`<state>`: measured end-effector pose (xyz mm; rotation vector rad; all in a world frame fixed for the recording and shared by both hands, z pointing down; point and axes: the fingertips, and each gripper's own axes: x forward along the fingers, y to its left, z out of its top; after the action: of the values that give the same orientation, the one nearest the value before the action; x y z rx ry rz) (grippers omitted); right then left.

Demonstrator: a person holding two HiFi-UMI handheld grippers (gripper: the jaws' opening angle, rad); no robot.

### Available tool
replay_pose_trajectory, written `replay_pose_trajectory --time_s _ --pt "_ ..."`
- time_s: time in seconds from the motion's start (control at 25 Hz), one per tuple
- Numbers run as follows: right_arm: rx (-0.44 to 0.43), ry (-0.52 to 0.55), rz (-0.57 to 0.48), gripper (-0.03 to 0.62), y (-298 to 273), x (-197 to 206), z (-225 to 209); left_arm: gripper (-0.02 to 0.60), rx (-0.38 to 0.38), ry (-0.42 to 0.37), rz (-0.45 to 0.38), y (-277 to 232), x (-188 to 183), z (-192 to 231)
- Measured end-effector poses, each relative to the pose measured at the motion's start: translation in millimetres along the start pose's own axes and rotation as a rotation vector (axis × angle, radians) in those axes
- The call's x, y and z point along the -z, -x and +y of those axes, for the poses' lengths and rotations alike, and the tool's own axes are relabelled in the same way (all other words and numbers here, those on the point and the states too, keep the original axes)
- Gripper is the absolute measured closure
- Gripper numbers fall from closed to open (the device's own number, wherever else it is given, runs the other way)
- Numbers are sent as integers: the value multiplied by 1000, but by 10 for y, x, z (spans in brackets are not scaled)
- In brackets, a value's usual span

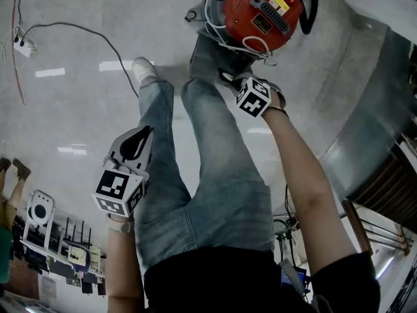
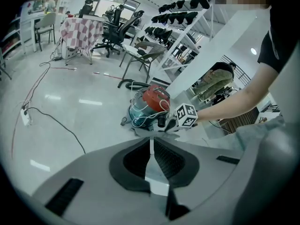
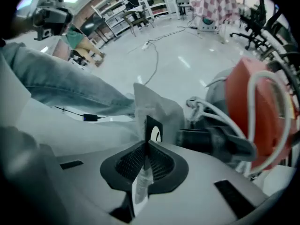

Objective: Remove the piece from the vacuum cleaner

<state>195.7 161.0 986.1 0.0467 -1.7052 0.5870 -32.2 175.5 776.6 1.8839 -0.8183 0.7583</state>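
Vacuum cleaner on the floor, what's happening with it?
A standing person has the right gripper shut on a thin dark piece with a grey bag behind it, right beside the red vacuum cleaner on the floor. The left gripper hangs back, shut and empty.

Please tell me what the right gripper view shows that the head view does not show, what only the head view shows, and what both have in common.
Only the right gripper view: the right gripper with its jaws closed on a thin black card bearing a white circle, in front of a grey bag. Only the head view: the left gripper, held beside the jeans, away from the machine. Both: the red vacuum cleaner, its white cord and the jeans.
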Motion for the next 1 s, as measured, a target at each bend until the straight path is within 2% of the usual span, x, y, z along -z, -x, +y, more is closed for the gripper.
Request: replay_pose_trajectory --time_s 0.04,0.12,0.24,0.32,0.44,0.56,1.0 --pt "-28 25 8 553 -72 -6 140 558 -1 -1 -1 2 1 5" --pt "-28 37 16 553 -231 -2 373 558 -3 2 -2 13 7 15" --pt "-27 -83 -25 551 -346 -33 519 558 -1 8 0 38 7 39" --pt "-33 -119 -38 551 -344 -65 506 558 0 3 1 49 14 74" --pt "-46 -82 -25 551 -314 -93 510 558 -1 9 6 67 62 119" --pt "-41 -96 -30 551 -233 -127 451 558 8 6 4 75 53 128" --pt "22 -207 -112 551 389 -443 333 558 3 -39 -65 210 -347 185"
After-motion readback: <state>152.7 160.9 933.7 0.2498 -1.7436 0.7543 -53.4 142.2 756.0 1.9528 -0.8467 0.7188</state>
